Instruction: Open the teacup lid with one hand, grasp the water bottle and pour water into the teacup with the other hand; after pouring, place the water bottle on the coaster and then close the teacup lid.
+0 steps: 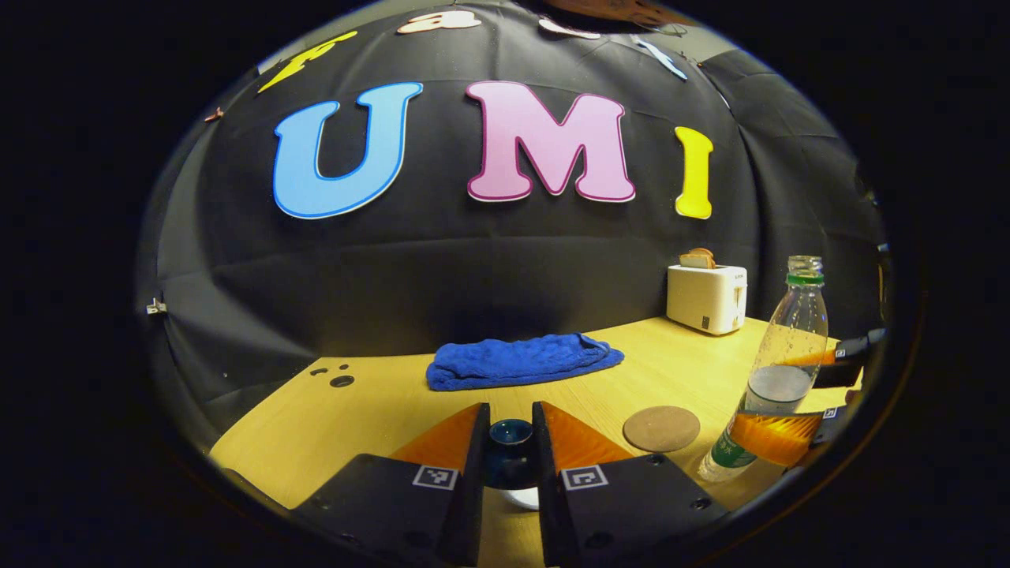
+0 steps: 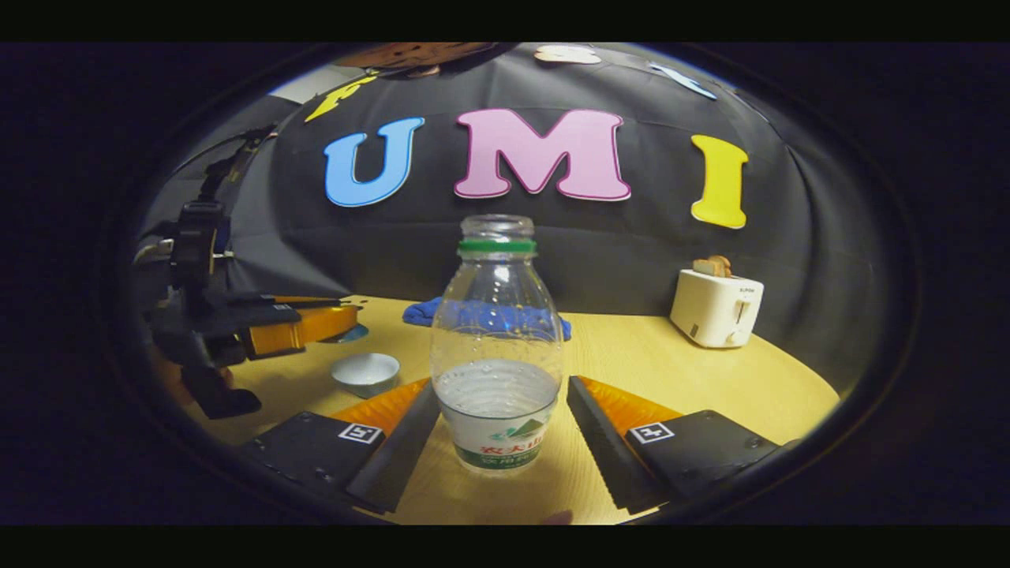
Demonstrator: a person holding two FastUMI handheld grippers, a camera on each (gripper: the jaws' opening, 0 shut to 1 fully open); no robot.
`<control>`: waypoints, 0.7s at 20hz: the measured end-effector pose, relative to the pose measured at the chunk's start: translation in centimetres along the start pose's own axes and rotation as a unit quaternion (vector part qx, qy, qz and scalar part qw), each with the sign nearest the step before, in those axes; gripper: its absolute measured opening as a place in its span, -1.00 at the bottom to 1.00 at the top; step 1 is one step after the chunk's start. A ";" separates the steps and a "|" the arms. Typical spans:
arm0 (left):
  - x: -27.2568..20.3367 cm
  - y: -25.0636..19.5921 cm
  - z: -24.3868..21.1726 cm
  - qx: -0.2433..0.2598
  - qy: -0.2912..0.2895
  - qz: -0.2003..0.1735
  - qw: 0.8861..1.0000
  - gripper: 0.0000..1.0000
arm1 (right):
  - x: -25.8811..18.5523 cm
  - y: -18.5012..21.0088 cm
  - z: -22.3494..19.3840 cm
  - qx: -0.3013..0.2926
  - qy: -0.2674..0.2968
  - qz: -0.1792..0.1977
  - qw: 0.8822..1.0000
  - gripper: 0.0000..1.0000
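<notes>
The teacup lid (image 1: 510, 442) is pinched by the left gripper (image 1: 510, 454) and held above the tabletop (image 1: 379, 402), leaving the teacup (image 2: 365, 372) uncovered for pouring. The water bottle (image 2: 497, 347), standing capless near the coaster (image 1: 661, 427), is straddled by the right gripper (image 2: 499, 430), jaws wide and apparently not yet touching.

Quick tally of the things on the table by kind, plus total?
Bottle: 1
Teacup: 1
Lid: 1, held off the cup between the left gripper's fingers
Coaster: 1
Towel: 1
Toaster: 1, with bread in its slot
Total: 6
</notes>
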State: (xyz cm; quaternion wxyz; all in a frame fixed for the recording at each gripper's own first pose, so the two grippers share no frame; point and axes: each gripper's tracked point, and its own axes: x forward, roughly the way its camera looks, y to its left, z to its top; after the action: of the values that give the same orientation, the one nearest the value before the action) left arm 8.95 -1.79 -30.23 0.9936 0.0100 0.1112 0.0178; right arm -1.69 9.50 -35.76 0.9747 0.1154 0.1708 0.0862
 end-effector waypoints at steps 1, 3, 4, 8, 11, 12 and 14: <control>-0.1 0.3 -0.1 0.000 0.000 0.004 1.000 -0.34 | 0.3 -0.2 0.0 0.007 0.001 -0.004 1.000 0.94; -0.2 0.9 -0.2 0.000 0.001 0.011 1.000 -0.34 | 0.7 -0.6 0.1 0.010 0.013 -0.011 1.000 0.65; -0.2 1.2 -0.2 -0.001 0.002 0.014 1.000 -0.43 | 1.1 -1.1 0.4 -0.002 0.016 -0.021 1.000 0.53; -0.6 2.6 -0.3 -0.005 0.002 0.028 1.000 -0.34 | 1.6 -3.5 2.7 -0.087 0.016 -0.085 0.992 0.50; -1.1 3.8 0.1 -0.007 -0.005 0.038 0.999 -0.41 | 2.3 -4.1 4.6 -0.157 0.008 -0.114 0.981 0.49; -1.2 4.3 0.4 -0.008 -0.010 0.042 0.999 -0.34 | 2.5 -4.0 4.9 -0.179 0.010 -0.116 0.977 0.49; -1.6 5.2 0.4 -0.012 -0.012 0.050 0.999 -0.34 | 3.2 -3.8 5.3 -0.228 0.013 -0.116 0.967 0.48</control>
State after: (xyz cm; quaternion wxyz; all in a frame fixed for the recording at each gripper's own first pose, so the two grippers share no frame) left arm 7.30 3.33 -29.32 0.9927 0.0042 0.0988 0.0684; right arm 3.68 5.47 -32.85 0.9763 -0.1312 0.1718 0.0105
